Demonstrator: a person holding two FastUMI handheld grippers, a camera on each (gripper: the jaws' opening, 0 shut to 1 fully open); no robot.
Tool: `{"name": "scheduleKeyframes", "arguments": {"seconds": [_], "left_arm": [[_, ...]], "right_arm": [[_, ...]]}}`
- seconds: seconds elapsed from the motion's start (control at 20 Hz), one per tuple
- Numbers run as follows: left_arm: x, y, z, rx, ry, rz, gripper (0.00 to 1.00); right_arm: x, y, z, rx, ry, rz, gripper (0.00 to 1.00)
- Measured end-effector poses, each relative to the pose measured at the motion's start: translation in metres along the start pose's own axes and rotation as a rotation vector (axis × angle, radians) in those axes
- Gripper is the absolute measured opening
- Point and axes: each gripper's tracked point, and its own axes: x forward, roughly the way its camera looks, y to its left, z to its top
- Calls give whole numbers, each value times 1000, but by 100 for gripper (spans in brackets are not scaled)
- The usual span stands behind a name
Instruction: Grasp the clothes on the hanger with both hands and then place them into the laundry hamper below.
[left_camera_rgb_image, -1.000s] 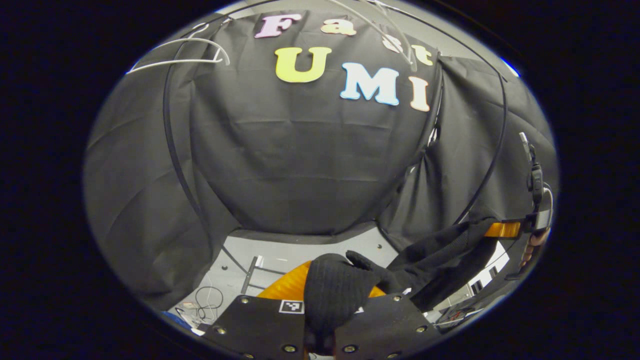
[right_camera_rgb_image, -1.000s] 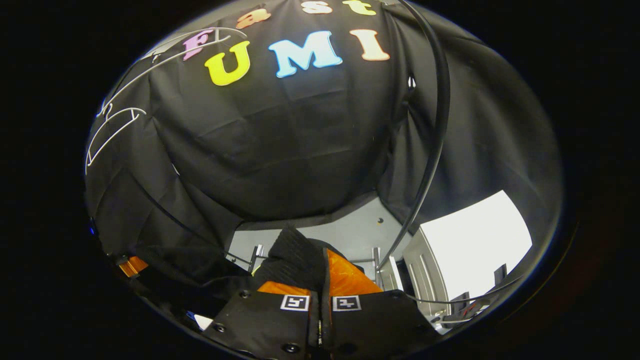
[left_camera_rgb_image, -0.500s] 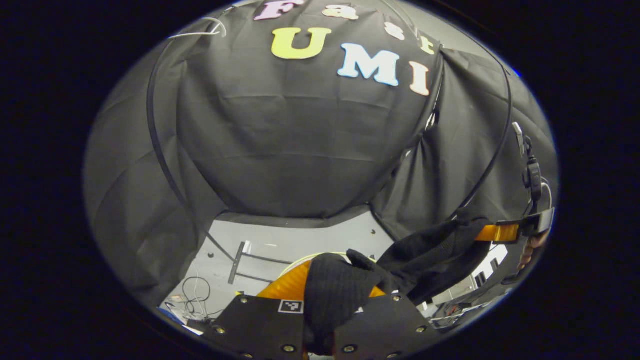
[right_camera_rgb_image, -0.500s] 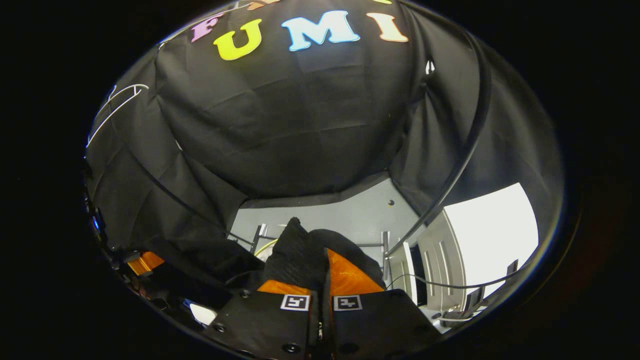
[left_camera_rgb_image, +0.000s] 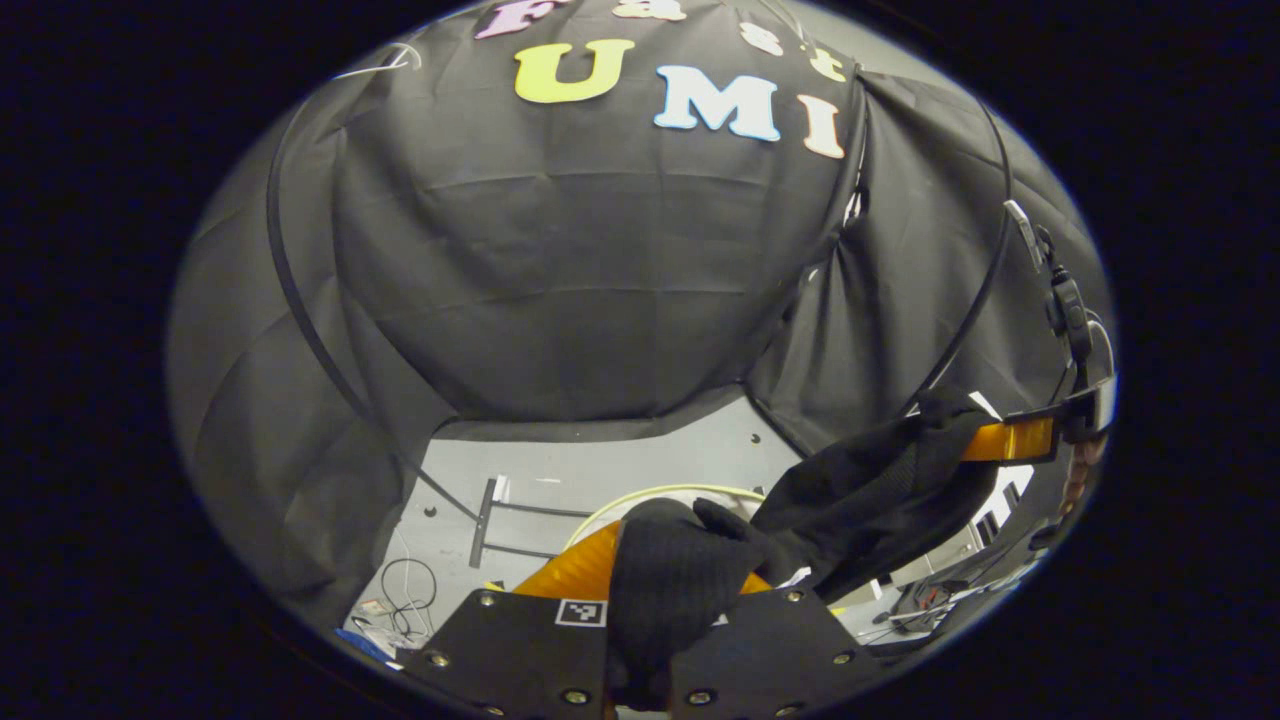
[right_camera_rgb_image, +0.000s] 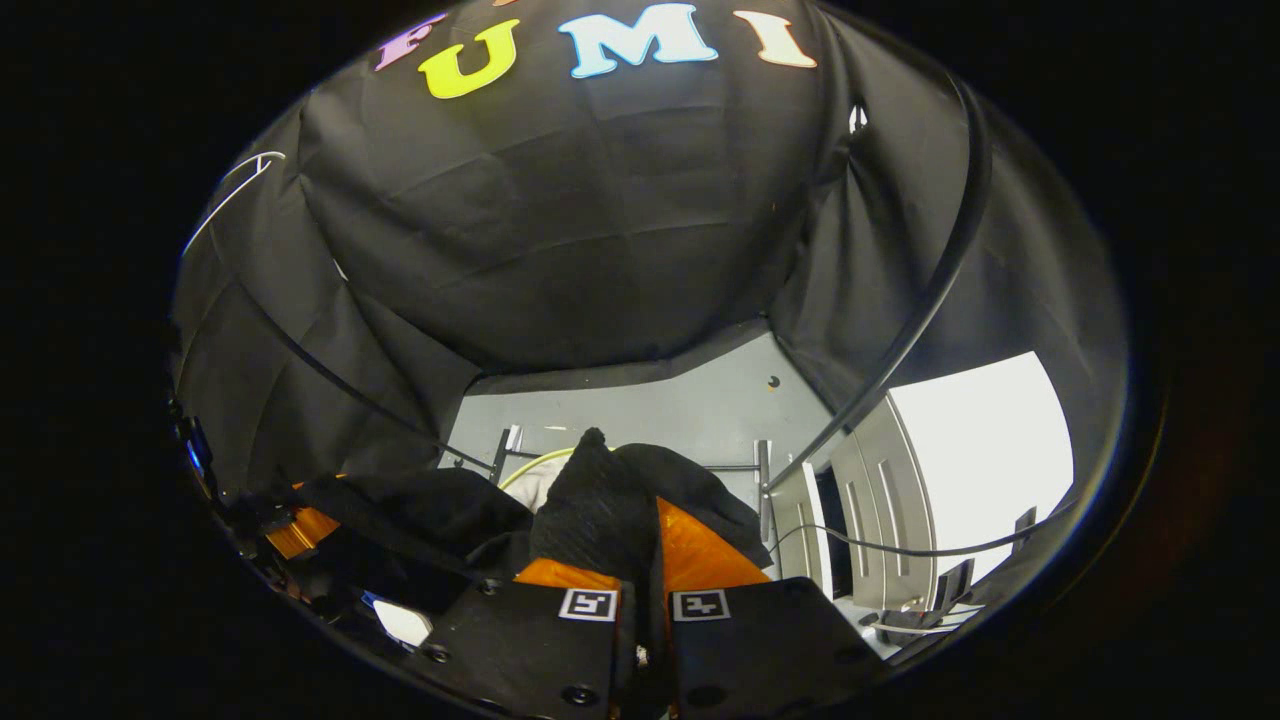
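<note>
A black knitted garment (left_camera_rgb_image: 870, 495) hangs stretched between both grippers, off the hanger. In the left gripper view my left gripper (left_camera_rgb_image: 660, 590) is shut on one bunched end of it, and the cloth runs right to the other gripper (left_camera_rgb_image: 1010, 440), held by a hand. In the right gripper view my right gripper (right_camera_rgb_image: 640, 560) is shut on the garment's other end (right_camera_rgb_image: 600, 500), with the left gripper (right_camera_rgb_image: 300, 530) low at the left. The hamper's pale rim (left_camera_rgb_image: 660, 495) curves below the cloth and shows again as a hamper rim (right_camera_rgb_image: 530, 465). A white hanger (right_camera_rgb_image: 235, 185) hangs empty, upper left.
Black rack bars (left_camera_rgb_image: 300, 310) arc in front of the booth wall. The grey floor (left_camera_rgb_image: 560, 460) holds a metal stand base (left_camera_rgb_image: 485, 520) and loose cables (left_camera_rgb_image: 405, 590). White cabinets (right_camera_rgb_image: 870, 510) stand at the right.
Both grippers have sunk with the garment: the wall lettering and the hangers have slid up and out, more floor shows, and the hamper rim has come into sight.
</note>
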Motion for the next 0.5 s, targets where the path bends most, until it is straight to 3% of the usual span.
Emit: {"name": "scheduleKeyframes", "arguments": {"seconds": [0.05,0.2,0.25,0.4,0.45,0.5], "left_arm": [[-1,1,1,8,0,-5,14],[3,3,-4,37,13,-6,14],[3,2,-7,59,28,-18,14],[6,6,-13,116,51,-17,20],[4,4,-15,94,60,-26,19],[6,2,-20,71,67,-35,26]], "right_arm": [[0,-1,-1,-1,6,-5,10],[-2,-1,-3,2,16,-12,7],[-4,-5,-5,2,16,-27,16],[-8,-5,-11,7,30,-26,8],[-11,-3,-15,15,41,-17,28],[-13,-3,-17,22,47,-9,33]]}}
